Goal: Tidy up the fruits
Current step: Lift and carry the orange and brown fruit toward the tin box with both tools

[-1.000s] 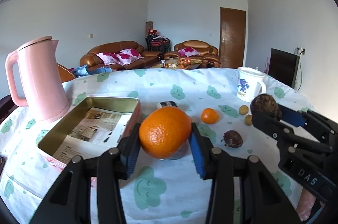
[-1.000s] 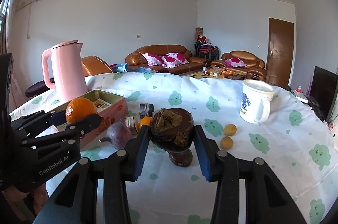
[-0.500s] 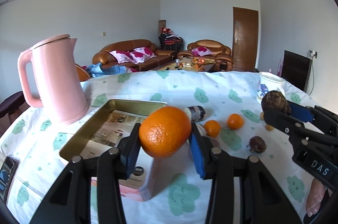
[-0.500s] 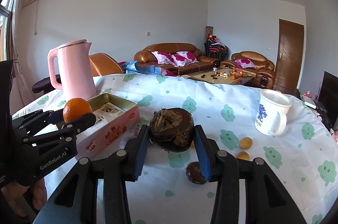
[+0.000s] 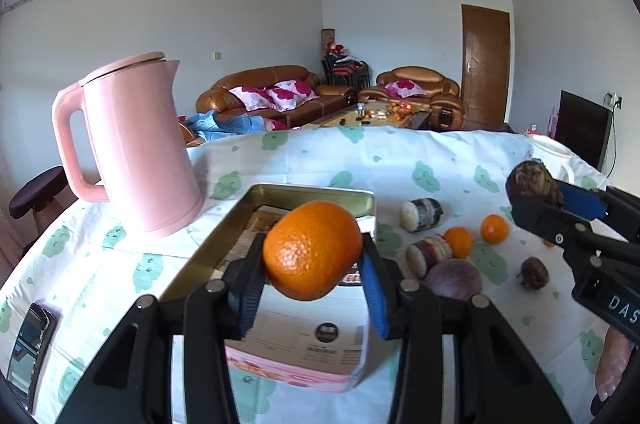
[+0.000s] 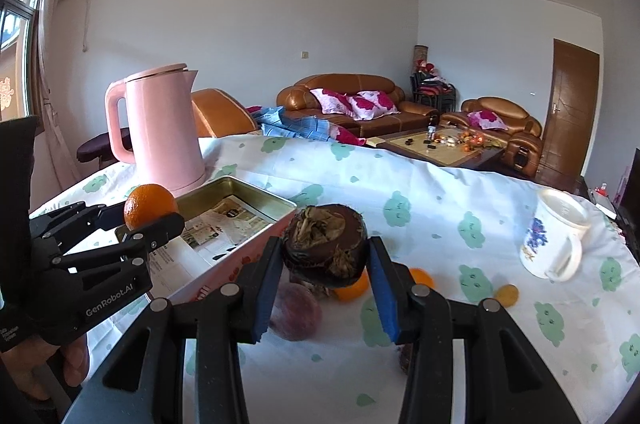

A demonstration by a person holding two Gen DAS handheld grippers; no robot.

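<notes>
Orange, dimpled skin: big orange (image 5: pixel 313 250) is pinched betw. blue pads of left gripper (image 5: pixel 312 284), jaws closed on it, held above the near end of the tin box (image 5: pixel 280 192), which is lined w/ printed paper. Left wrist view also shows pink kettle (image 5: pixel 136 148) just left of the tin, a phone (image 5: pixel 30 342) at the table's left edge, and loose fruit on the cloud-print tablecloth (image 5: pixel 400 160) to the right: 2 small oranges (image 5: pixel 495 229), 2 cut cane-like pieces (image 5: pixel 422 215), 1 purple round fruit (image 5: pixel 454 282), 1 small dark brown fruit (image 5: pixel 534 273). Right gripper (image 5: pixel 560 208) enters from the right w/ a dark fruit.

Right wrist view: right gripper (image 6: pixel 326 276) jaws closed on a dark brown, rough fruit (image 6: pixel 325 250) w/ dry papery top, held above the cloth just right of the tin. Only this view shows the white floral mug (image 6: pixel 554 238) whole and 1 small yellow fruit (image 6: pixel 506 295) near it. Left gripper appears at left, orange over the tin.
</notes>
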